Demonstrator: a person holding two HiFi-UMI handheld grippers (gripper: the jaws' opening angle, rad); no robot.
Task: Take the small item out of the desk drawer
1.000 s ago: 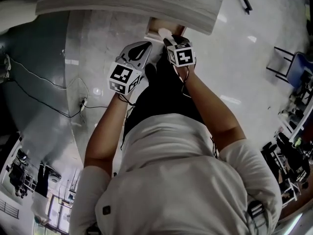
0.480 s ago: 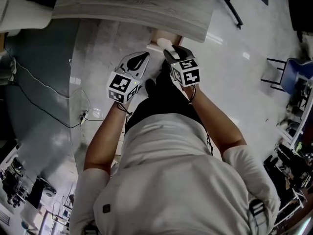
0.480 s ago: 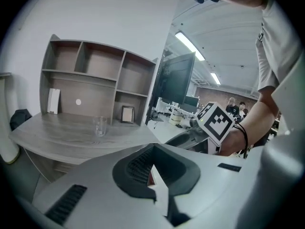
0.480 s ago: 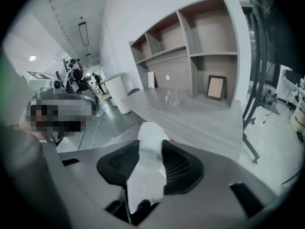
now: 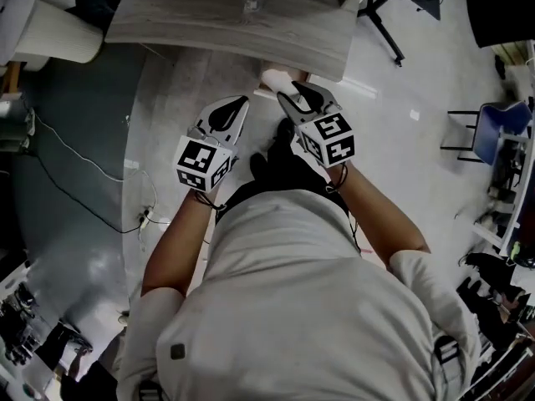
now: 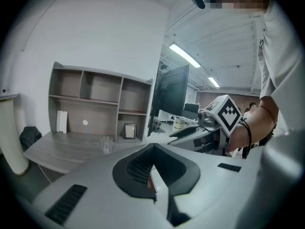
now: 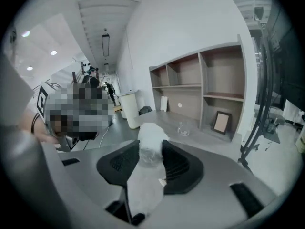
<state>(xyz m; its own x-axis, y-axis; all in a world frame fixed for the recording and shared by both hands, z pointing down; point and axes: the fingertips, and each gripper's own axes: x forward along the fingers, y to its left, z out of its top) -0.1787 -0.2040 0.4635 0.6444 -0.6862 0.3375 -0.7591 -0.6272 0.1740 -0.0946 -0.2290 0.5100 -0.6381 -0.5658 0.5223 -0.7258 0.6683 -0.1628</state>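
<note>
White and crumpled, the small item (image 7: 148, 131) sits clamped between the two black pads of your right gripper (image 7: 151, 146). The jaws are part-way apart and press on it from both sides. Its upper lump stands above the pad tips, and a flatter tail runs back along the gripper body. In the head view this gripper is held in the air, just short of the near edge of the desk (image 5: 209, 19), so the item is over the floor (image 5: 401, 157) rather than on any surface. The drawer itself cannot be made out clearly there; only a pale shape shows under the desk edge beside the jaw tips. Your left gripper (image 6: 152, 146) is level with the right one and just beside it. Its jaws are drawn together so that the pad tips meet. Each gripper's marker cube faces up toward the head camera. Beyond the grippers, a clear glass (image 6: 106, 144) stands upright on the grey wood-grain desk top. Behind it a shelf unit (image 6: 100, 104) rises against the wall, with a small picture frame (image 6: 129, 130) in a lower compartment. A dark monitor (image 6: 171, 99) stands to the right of the shelves. In the head view a thin cable (image 5: 75, 182) trails across the floor at the left, and a blue chair (image 5: 497, 124) stands well apart at the right.
</note>
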